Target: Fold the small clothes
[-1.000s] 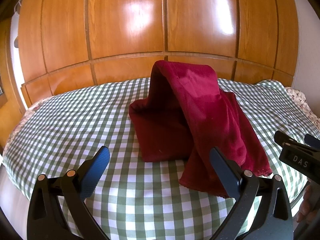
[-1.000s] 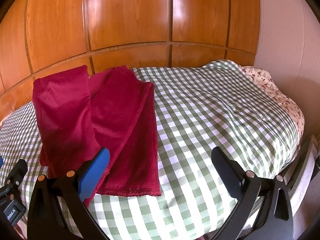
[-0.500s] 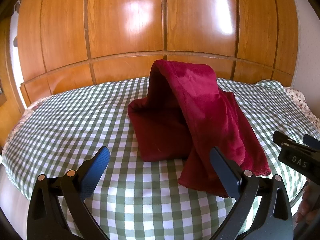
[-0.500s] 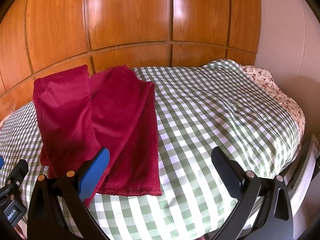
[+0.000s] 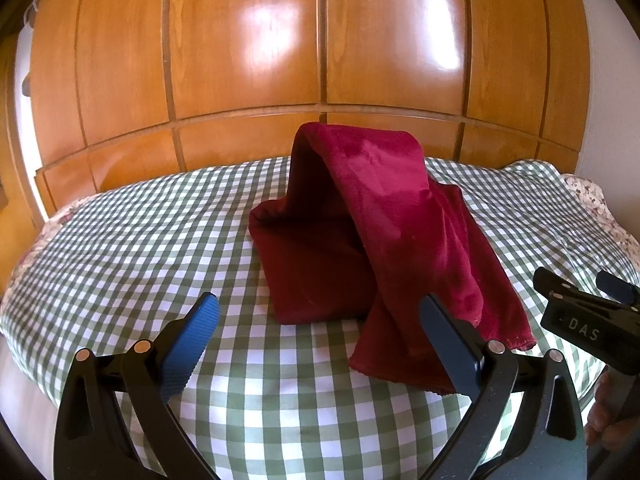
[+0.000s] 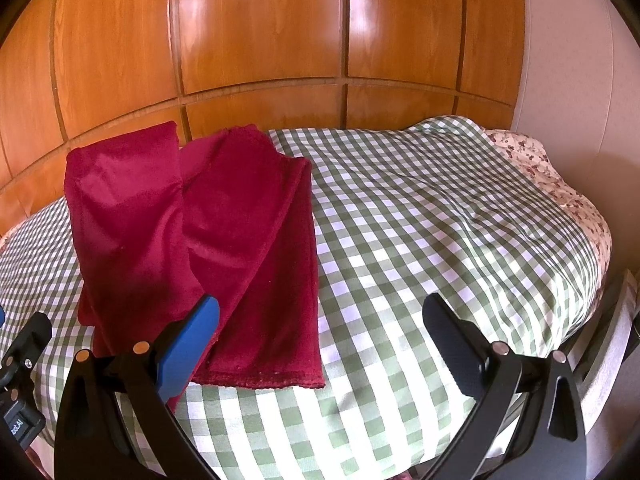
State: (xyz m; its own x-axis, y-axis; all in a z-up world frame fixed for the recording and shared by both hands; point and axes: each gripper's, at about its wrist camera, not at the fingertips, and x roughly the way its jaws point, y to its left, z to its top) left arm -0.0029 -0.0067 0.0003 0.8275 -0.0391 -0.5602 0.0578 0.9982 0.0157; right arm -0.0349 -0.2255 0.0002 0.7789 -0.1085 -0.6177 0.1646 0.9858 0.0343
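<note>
A dark red velvety garment (image 5: 384, 248) lies on the green-and-white checked bedcover (image 5: 140, 240), with one part humped up high toward the wooden panels. In the right wrist view the same red garment (image 6: 224, 248) covers the left side of the bedcover (image 6: 440, 240), its hem toward me. My left gripper (image 5: 320, 336) hangs open just short of the garment's near edge, nothing between its fingers. My right gripper (image 6: 320, 332) is open too, its left finger (image 6: 188, 344) over the garment's near corner. The right gripper's body (image 5: 580, 320) shows at the right edge of the left wrist view.
Glossy wooden panels (image 5: 320, 48) rise directly behind the bed. A floral sheet (image 6: 552, 176) peeks out at the bed's right side beside a pale wall (image 6: 568, 60). Part of a hand (image 5: 604, 428) shows at the lower right of the left wrist view.
Barely anything differs: both views shift very slightly, the garment lies as before, and both grippers stay open.
</note>
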